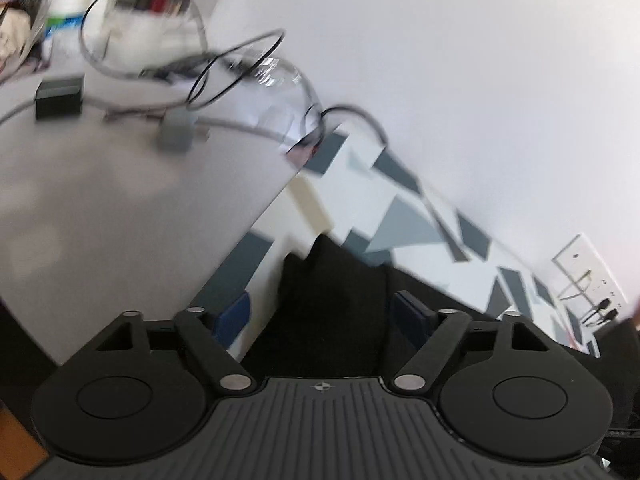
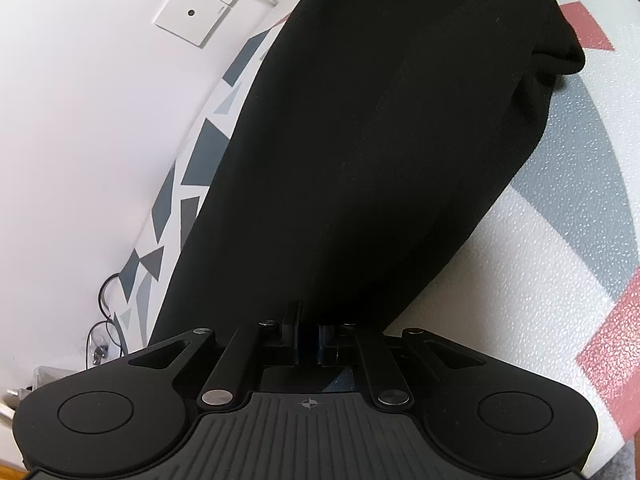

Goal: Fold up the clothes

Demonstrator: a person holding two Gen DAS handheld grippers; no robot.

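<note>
Right wrist view: the right gripper is clamped on the hem of the black garment, which lies on the patterned mat. I'd keep that edge taut. Only the left wrist view shows the left gripper spread wide, empty, fabric between its 2 fingers.

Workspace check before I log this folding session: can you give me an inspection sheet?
Surface: patterned mat, grey, white and red shapes.
Job's things: black garment lying across the mat.
Clutter: small black box and grey block on the grey table.
Grippers: left gripper open, black cloth between its fingers; right gripper shut at the garment's edge.
Cables: loops on the table.
Surroundings: white wall, wall sockets.
</note>
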